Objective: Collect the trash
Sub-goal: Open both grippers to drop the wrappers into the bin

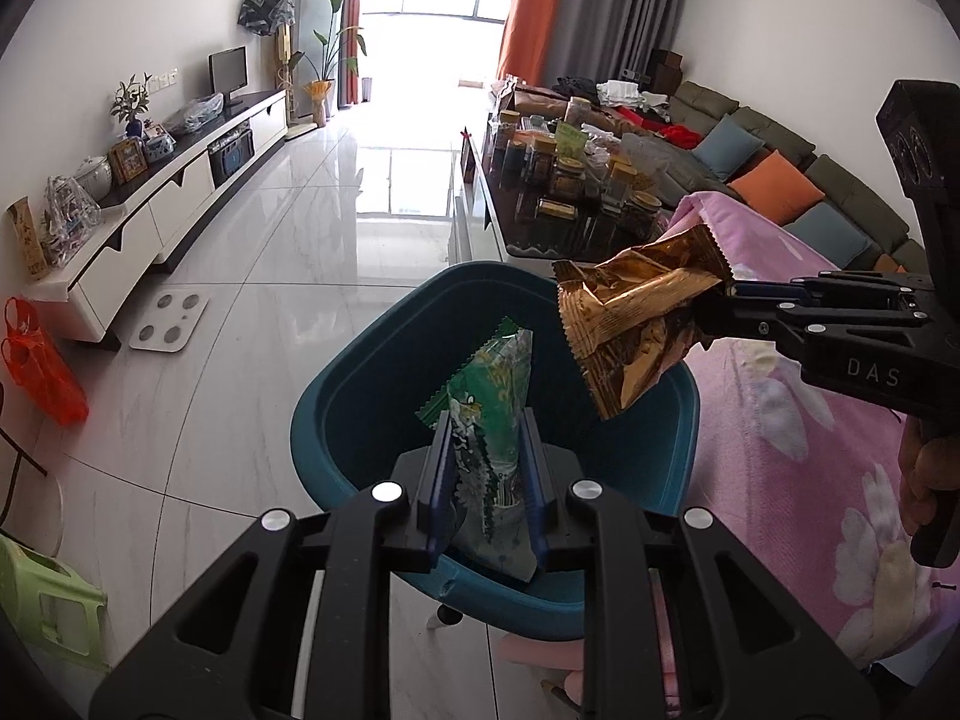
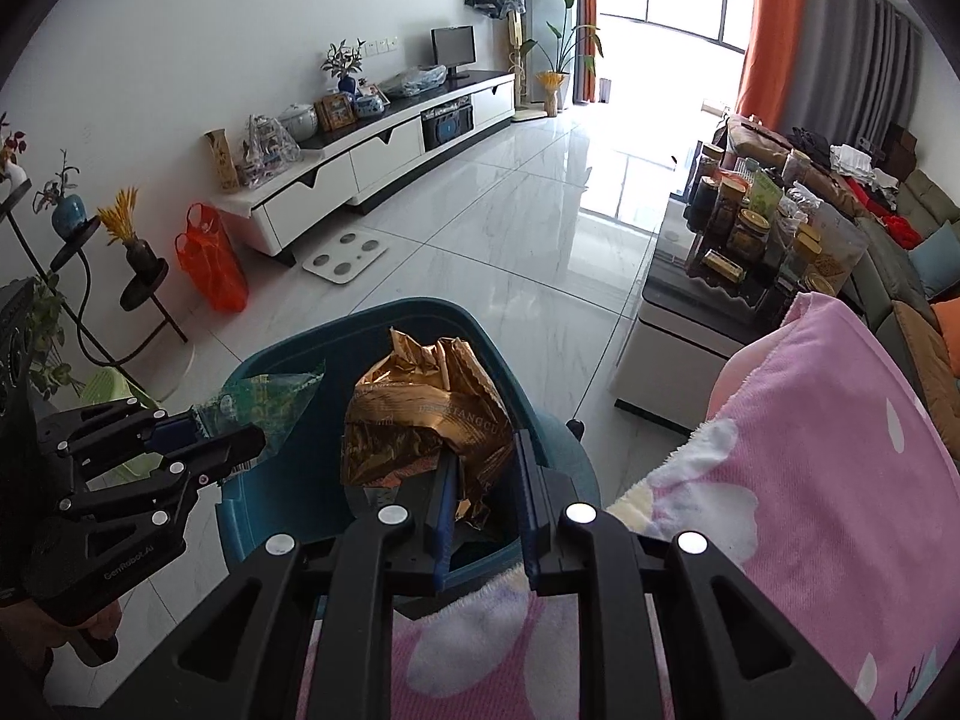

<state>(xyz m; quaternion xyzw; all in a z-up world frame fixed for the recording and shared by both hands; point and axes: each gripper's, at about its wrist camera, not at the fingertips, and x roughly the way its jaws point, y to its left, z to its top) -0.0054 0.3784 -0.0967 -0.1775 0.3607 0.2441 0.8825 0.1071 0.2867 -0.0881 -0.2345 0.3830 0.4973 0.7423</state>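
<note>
Already over the teal bin (image 1: 372, 372), left gripper (image 1: 487, 468) clamps the green wrapper (image 1: 495, 420), right gripper (image 2: 483, 480) at three o'clock the gold wrapper (image 2: 420, 420); dropping both remains.

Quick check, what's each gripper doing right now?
Left gripper: shut on the green wrapper, over the teal bin.
Right gripper: shut on the gold wrapper, over the same bin.

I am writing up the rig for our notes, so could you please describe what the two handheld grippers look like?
Both are matte black plastic with open, triangular cut-outs in the linkage arms and round silver pivot caps. The left gripper and right gripper each carry flat blue finger pads. Pale lettering marks each body. Each has a black pistol-style handle; no cables or sleeves show.
</note>
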